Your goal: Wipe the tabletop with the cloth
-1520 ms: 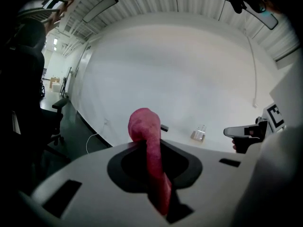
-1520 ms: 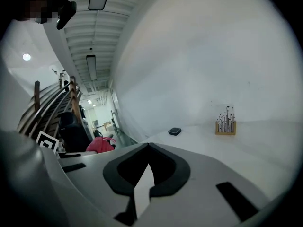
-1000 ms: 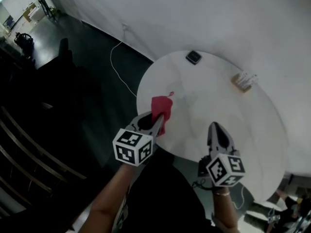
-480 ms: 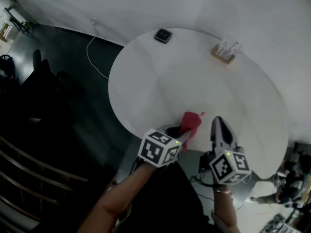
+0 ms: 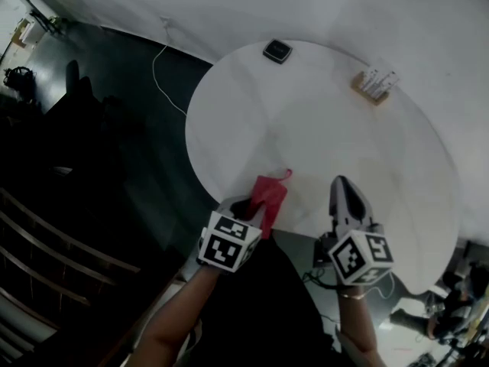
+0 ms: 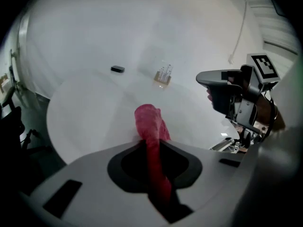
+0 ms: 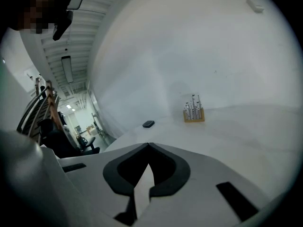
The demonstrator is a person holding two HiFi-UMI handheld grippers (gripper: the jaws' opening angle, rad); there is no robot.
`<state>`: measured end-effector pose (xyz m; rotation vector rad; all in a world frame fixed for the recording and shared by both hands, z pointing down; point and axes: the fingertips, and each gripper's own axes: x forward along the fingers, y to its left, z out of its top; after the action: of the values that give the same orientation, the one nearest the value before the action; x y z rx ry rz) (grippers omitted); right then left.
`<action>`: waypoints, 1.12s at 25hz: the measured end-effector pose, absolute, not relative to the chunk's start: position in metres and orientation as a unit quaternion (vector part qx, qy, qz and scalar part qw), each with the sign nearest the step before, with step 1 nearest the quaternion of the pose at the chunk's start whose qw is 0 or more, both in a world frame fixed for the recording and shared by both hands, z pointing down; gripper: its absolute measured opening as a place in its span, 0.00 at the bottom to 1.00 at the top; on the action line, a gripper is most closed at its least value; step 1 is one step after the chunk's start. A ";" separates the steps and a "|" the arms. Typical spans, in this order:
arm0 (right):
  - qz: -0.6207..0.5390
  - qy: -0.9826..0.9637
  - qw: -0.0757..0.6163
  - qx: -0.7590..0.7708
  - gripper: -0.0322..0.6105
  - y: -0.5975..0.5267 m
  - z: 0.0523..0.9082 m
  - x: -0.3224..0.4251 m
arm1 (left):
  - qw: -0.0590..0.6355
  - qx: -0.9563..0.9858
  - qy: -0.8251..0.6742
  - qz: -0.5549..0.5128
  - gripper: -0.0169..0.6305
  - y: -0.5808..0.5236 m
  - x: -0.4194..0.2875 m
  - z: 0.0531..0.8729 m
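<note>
A: Head view: why is the left claw (image 5: 254, 206) low at the table (image 5: 344, 128) edge?
B: It's clenched on the red cloth (image 5: 269, 196), likely dragging it to wipe
A: Left gripper view?
B: Cloth runs between the jaws and bunches just beyond the tips
A: Right gripper view?
B: Right claw (image 7: 149, 144) closed, empty, cloth off to its left

A round white table (image 5: 397, 167) stood on a dark floor (image 5: 114, 144). A red cloth (image 5: 269, 196) lay at its 7 o'clock edge, near end pinched in the left gripper (image 5: 254, 211). The right gripper (image 5: 341, 183), jaws together, pointed in over the 6 o'clock edge. A small black object (image 5: 278, 50) sat at 11 o'clock and a wooden rack (image 5: 376, 82) at 1 o'clock. A white cable (image 5: 162, 79) lay on the floor at 10 o'clock.
</note>
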<state>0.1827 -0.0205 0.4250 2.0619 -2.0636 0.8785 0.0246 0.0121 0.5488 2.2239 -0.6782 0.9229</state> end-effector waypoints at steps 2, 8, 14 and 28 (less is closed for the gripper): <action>0.287 -0.690 0.052 0.662 0.05 -0.029 0.426 0.173 | 0.321 0.832 -0.296 0.342 0.11 -0.001 -0.002 0.550; 0.287 -0.717 0.055 0.633 0.05 -0.050 0.428 0.148 | 0.336 0.798 -0.379 0.326 0.11 -0.035 -0.076 0.555; 0.287 -0.735 0.067 0.610 0.05 -0.063 0.431 0.129 | 0.328 0.767 -0.445 0.325 0.11 -0.066 -0.137 0.558; 0.277 -0.736 0.069 0.615 0.05 -0.072 0.427 0.123 | 0.326 0.839 -0.378 0.217 0.11 -0.116 -0.060 0.473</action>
<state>0.1234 -0.0716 0.4269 1.8505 -2.2147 0.8331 -0.0598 -0.1163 0.4734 2.1987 -0.9912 0.5683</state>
